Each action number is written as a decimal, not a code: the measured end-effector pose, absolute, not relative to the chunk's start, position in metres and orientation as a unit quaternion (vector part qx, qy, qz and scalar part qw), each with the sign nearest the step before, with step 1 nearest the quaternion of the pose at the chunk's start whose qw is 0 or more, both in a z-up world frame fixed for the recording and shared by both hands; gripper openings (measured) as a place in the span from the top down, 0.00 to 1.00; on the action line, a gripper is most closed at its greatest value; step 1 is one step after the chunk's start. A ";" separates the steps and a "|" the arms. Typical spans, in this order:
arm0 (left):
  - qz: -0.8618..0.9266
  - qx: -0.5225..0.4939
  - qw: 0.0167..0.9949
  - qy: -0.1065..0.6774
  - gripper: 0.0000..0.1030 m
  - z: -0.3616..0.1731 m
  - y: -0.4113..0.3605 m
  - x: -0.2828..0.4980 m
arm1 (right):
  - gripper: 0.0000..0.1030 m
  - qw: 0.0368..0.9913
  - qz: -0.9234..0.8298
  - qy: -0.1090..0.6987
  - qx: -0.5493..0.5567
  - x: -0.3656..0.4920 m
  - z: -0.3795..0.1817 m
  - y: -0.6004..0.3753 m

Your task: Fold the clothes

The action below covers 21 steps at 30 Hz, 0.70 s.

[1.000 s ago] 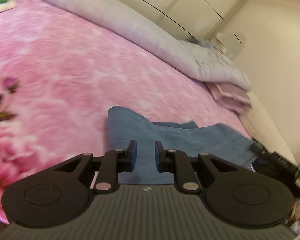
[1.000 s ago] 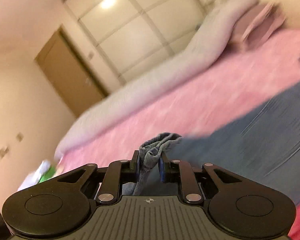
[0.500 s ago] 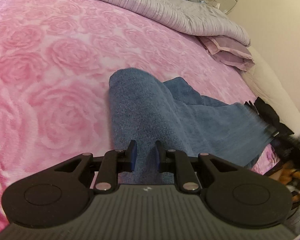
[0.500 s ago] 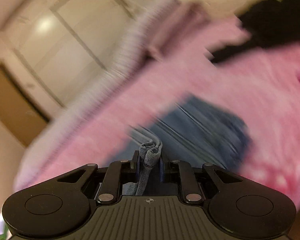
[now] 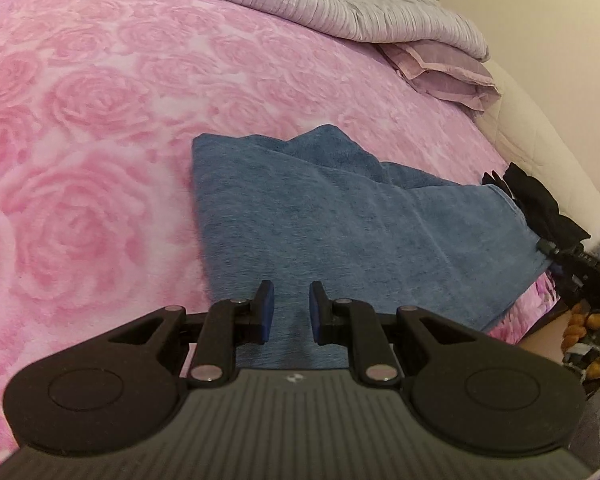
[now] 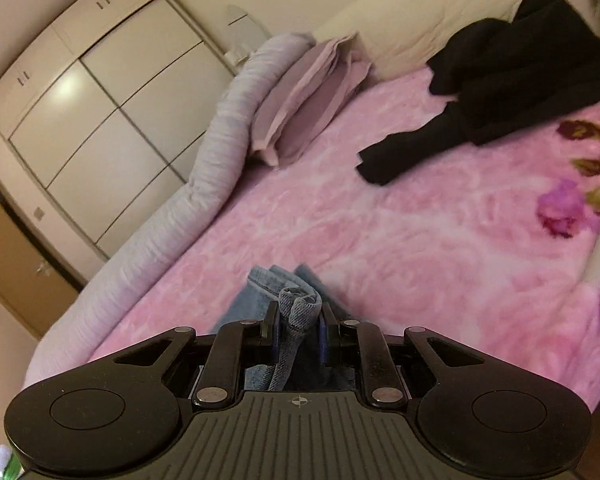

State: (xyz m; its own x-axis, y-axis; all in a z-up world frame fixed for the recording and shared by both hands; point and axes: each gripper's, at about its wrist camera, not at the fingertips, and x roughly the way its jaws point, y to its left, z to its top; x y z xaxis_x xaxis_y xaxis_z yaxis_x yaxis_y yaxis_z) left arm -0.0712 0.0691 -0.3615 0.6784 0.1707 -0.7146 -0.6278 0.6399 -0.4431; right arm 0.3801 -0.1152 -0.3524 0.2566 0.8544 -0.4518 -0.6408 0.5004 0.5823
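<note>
Your right gripper (image 6: 298, 322) pinches a bunched, hemmed edge of the blue denim-like garment (image 5: 340, 216), its fingers pressed against the fold from both sides. Your left gripper (image 5: 291, 308) hovers over the near end of that same blue cloth with a narrow gap between its fingers; whether fabric sits caught lower down between them you cannot tell from this angle. The garment lies spread on the pink rose-patterned blanket (image 5: 92, 120), reaching toward the bed's right edge. A crumpled black garment (image 6: 500, 72) rests well apart, near the rolled lilac ribbed quilt (image 6: 220, 148) and flat mauve pillow (image 6: 308, 104).
</note>
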 end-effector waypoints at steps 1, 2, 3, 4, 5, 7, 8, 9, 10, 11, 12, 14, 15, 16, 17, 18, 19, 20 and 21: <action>0.237 -0.353 0.844 0.328 0.87 -0.364 0.069 -0.071 | 0.84 0.782 0.472 0.386 0.128 0.384 -0.356 -0.116; 0.238 -0.353 0.842 0.331 0.87 -0.366 0.069 -0.071 | 0.84 0.781 0.465 0.402 0.114 0.387 -0.363 -0.114; 0.239 -0.349 0.843 0.333 0.87 -0.365 0.068 -0.071 | 0.84 0.778 0.458 0.416 0.104 0.391 -0.368 -0.112; 0.240 -0.344 0.844 0.334 0.87 -0.365 0.067 -0.071 | 0.84 0.777 0.459 0.417 0.108 0.394 -0.366 -0.112; 0.241 -0.339 0.845 0.335 0.87 -0.364 0.066 -0.072 | 0.82 0.776 0.458 0.417 0.115 0.394 -0.363 -0.115; 0.249 -0.333 0.844 0.338 0.87 -0.361 0.063 -0.074 | 0.71 0.795 0.437 0.406 0.106 0.387 -0.347 -0.120; 0.254 -0.327 0.845 0.339 0.87 -0.358 0.060 -0.075 | 0.66 0.814 0.426 0.385 0.093 0.379 -0.338 -0.123; 0.257 -0.317 0.848 0.339 0.87 -0.355 0.057 -0.077 | 0.65 0.831 0.425 0.351 0.071 0.367 -0.328 -0.127; 0.261 -0.305 0.851 0.339 0.87 -0.352 0.053 -0.077 | 0.63 0.846 0.425 0.319 0.049 0.354 -0.319 -0.129; 0.263 -0.294 0.854 0.340 0.87 -0.350 0.048 -0.077 | 0.62 0.846 0.442 0.296 0.025 0.342 -0.314 -0.129; 0.262 -0.285 0.856 0.342 0.87 -0.350 0.043 -0.077 | 0.62 0.841 0.462 0.283 0.000 0.332 -0.313 -0.127; 0.260 -0.278 0.853 0.357 0.86 -0.356 0.037 -0.073 | 0.62 0.828 0.485 0.275 -0.052 0.319 -0.322 -0.117; 0.261 -0.275 0.850 0.367 0.87 -0.362 0.034 -0.072 | 0.62 0.827 0.477 0.286 -0.081 0.319 -0.336 -0.110; 0.265 -0.268 0.848 0.373 0.86 -0.367 0.032 -0.071 | 0.62 0.824 0.469 0.298 -0.110 0.319 -0.349 -0.103; 0.270 -0.258 0.850 0.372 0.86 -0.372 0.030 -0.071 | 0.61 0.822 0.461 0.307 -0.135 0.319 -0.361 -0.097; 0.276 -0.250 0.850 0.371 0.88 -0.375 0.028 -0.072 | 0.61 0.824 0.458 0.306 -0.133 0.316 -0.361 -0.098; 0.283 -0.250 0.849 0.370 0.88 -0.372 0.026 -0.073 | 0.61 0.826 0.456 0.305 -0.130 0.314 -0.361 -0.099; 0.286 -0.249 0.849 0.368 0.88 -0.367 0.023 -0.075 | 0.60 0.828 0.453 0.305 -0.128 0.312 -0.360 -0.101; 0.289 -0.248 0.849 0.366 0.88 -0.363 0.020 -0.077 | 0.61 0.828 0.450 0.309 -0.125 0.307 -0.354 -0.104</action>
State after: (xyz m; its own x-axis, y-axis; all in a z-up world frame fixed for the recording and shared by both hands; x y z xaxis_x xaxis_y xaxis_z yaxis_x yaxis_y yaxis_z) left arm -0.0769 0.0201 -0.3627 0.5644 0.3099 -0.7652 -0.6728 0.7098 -0.2088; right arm 0.3067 -0.1040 -0.3538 0.4032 0.6686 -0.6248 -0.8233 0.5631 0.0712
